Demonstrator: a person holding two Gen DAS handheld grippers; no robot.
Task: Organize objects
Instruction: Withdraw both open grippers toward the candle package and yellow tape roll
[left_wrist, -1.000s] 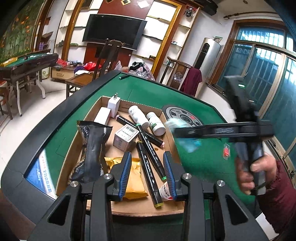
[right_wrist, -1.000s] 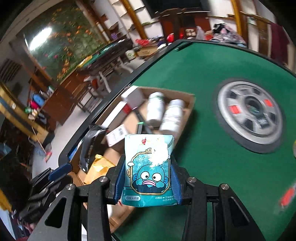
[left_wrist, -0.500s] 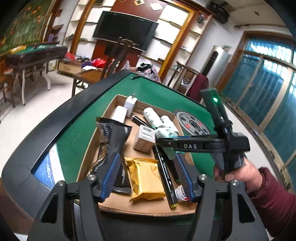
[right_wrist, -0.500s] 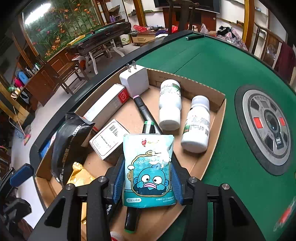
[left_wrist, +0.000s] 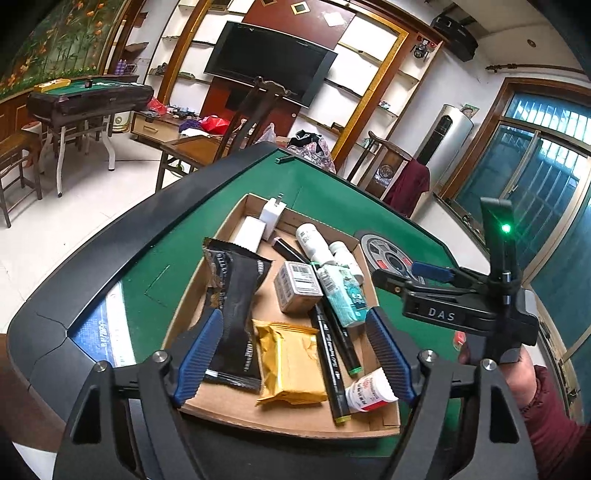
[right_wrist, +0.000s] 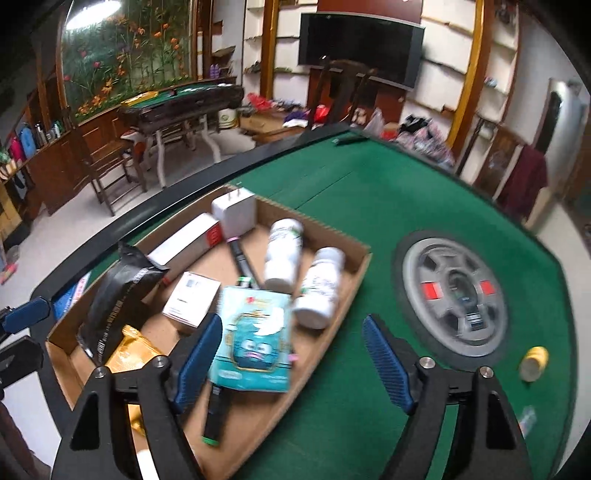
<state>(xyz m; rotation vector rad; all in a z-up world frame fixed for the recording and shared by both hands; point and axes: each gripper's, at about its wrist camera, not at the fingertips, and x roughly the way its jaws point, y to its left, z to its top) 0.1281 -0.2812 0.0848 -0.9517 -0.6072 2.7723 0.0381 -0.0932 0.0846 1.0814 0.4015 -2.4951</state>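
While both tongs hang spread with nothing between their pads, the teal snack pouch (right_wrist: 255, 341) lies inside the cardboard tray (left_wrist: 280, 424), on top of the black markers (left_wrist: 330, 365) and just beside two white bottles (right_wrist: 301, 275). Left tongs (left_wrist: 295, 356) hover over the tray's near end, above a black wrapper (left_wrist: 236, 310) and a yellow packet (left_wrist: 290, 363). Right tongs (right_wrist: 291, 363) sit at the tray's right edge, one pad over the pouch, the other over the green tabletop (right_wrist: 369, 206). A small white box (left_wrist: 297, 286) rests left of the pouch, and a white charger (right_wrist: 234, 214) stands at the tray's far end. Right of the tray, a round grey hub (right_wrist: 458, 297) is set into the tabletop, with a yellow cap (right_wrist: 533, 363) near it.
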